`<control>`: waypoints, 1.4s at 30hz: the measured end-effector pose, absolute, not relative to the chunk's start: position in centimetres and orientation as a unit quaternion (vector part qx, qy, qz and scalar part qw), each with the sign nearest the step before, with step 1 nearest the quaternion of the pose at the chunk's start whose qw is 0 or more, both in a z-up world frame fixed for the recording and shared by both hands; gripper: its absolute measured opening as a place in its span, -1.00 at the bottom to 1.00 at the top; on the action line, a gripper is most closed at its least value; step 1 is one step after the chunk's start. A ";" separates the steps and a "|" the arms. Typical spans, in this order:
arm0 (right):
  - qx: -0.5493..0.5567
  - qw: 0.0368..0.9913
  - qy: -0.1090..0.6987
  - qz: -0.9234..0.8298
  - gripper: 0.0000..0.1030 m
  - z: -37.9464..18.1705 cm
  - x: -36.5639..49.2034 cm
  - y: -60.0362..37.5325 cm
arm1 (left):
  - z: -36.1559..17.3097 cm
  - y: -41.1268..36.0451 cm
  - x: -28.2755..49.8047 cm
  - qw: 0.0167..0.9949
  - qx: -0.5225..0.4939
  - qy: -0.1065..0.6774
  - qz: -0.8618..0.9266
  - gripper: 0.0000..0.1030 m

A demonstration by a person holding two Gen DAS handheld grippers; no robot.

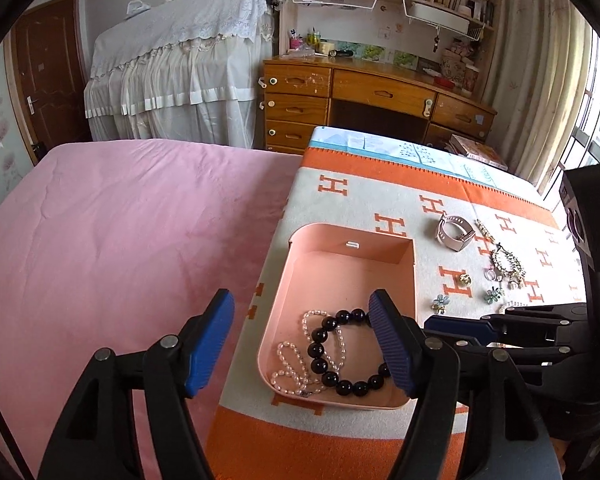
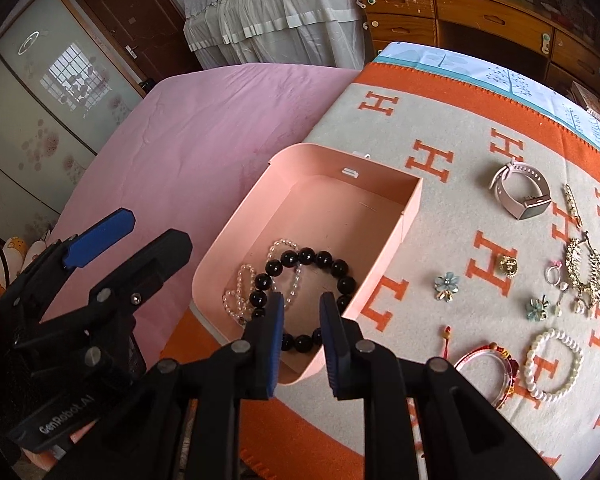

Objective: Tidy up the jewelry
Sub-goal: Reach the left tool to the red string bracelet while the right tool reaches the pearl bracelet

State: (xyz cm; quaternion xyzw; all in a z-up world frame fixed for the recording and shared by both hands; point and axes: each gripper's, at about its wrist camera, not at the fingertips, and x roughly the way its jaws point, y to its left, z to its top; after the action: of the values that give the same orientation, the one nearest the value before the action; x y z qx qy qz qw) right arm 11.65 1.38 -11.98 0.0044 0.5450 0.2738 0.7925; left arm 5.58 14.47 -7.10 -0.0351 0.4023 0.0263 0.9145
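A pink box [image 1: 396, 258] [image 2: 236, 240] sits on the orange-and-cream blanket and holds a black bead bracelet [image 1: 320, 354] [image 2: 342, 276] and a pale pearl strand [image 1: 288, 364] [image 2: 240, 286]. My left gripper [image 1: 302, 346] is open and empty, straddling the box's left wall. My right gripper [image 2: 300, 308] is open and empty just above the box's near end. To the right of the box lie a watch [image 2: 520, 190], two flower brooches [image 2: 446, 286], a ring [image 2: 553, 274], a gold necklace [image 2: 584, 270], a white pearl bracelet [image 2: 552, 364] and a red bangle [image 2: 496, 364].
A pink bed cover [image 1: 120, 232] lies left of the blanket [image 2: 440, 128]. A wooden desk [image 1: 376, 96] with shelves stands behind, next to furniture under a white cloth [image 1: 180, 72]. Curtains [image 1: 540, 92] hang at the right. The right gripper's body shows in the left wrist view [image 1: 560, 328].
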 end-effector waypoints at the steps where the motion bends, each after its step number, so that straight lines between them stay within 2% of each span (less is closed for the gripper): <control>1: 0.007 0.796 0.541 0.272 -0.53 -12.0 11.4 1.1 | -7.1 14.2 5.6 0.914 -0.032 0.403 0.024 0.32; 9: 0.027 0.804 0.529 0.269 -0.48 -12.1 9.5 -2.0 | -7.8 11.9 5.9 0.904 -0.022 0.427 -0.006 0.33; 12: 0.032 0.811 0.523 0.260 -0.48 -11.9 9.2 -3.4 | -7.8 10.8 5.9 0.904 -0.019 0.427 -0.014 0.57; 22: 0.093 0.844 0.483 0.216 -0.48 -8.8 9.1 -11.0 | -6.5 6.1 6.9 0.905 -0.014 0.421 -0.066 0.63; 25: 0.103 0.859 0.464 0.191 -0.48 -7.3 9.2 -13.6 | -6.2 4.2 8.2 0.898 -0.010 0.433 -0.074 0.78; 30: 0.133 0.873 0.442 0.160 -0.48 -6.2 9.5 -17.8 | -6.9 1.4 10.2 0.886 -0.025 0.452 -0.103 0.79; 36: 0.146 0.860 0.476 0.107 -0.48 -9.3 11.1 -21.6 | -9.7 -1.8 11.6 0.870 -0.010 0.480 -0.116 0.79; 42: 0.105 0.838 0.527 0.090 -0.48 -14.5 12.0 -22.2 | -13.5 -3.8 11.9 0.843 0.027 0.520 -0.132 0.79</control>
State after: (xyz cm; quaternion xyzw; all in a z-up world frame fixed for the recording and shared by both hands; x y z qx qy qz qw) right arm 11.99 -22.18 -14.46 0.1046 0.5274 0.0903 0.8383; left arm 11.89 -3.78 -13.47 0.0269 0.5205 -0.1323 0.8431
